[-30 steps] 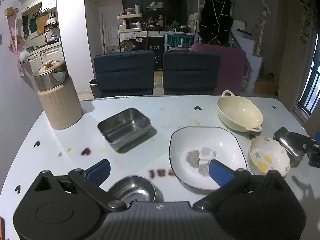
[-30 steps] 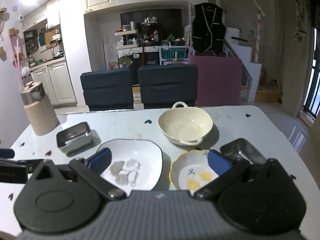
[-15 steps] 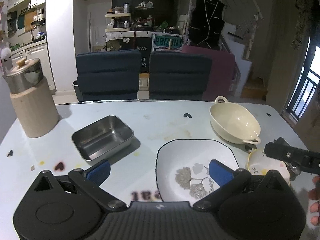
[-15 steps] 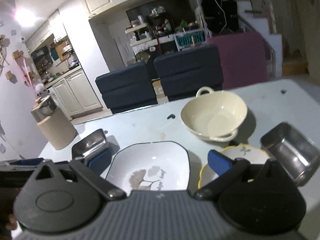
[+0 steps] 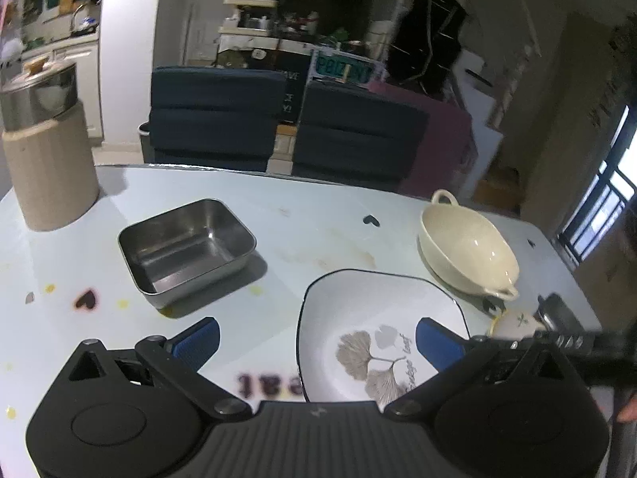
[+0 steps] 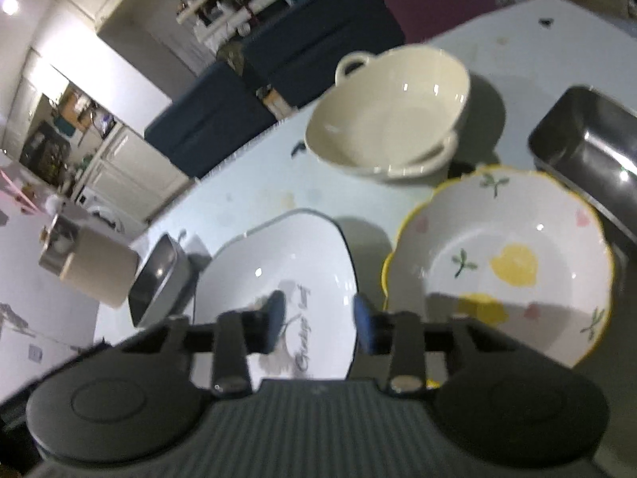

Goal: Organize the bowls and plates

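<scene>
Right gripper (image 6: 316,320): jaws have just been closing and now stand partly apart, straddling the near right rim of the square white plate (image 6: 278,279); whether the pads press on that rim is not clear, the frame being blurred and tilted. Judgement: the tilt suits an edge pinch to lift the plate for stacking. Left gripper (image 5: 316,338): jaws wide apart, empty, hovering over the table (image 5: 318,223), its right pad above the plate's leaf print, probably ready to steady it. Just right of the plate sits the yellow-rimmed floral bowl (image 6: 501,263), rims near or touching; cannot tell which. Beyond both stands the cream two-handled bowl (image 6: 390,111). One steel tray (image 5: 187,249) lies left of the plate, a second steel tray (image 6: 593,151) right of the floral bowl, cut off by the frame edge. Farther left stands a beige canister (image 5: 47,159) with metal lid. In the left view the floral bowl is mostly hidden behind the right gripper's body.
</scene>
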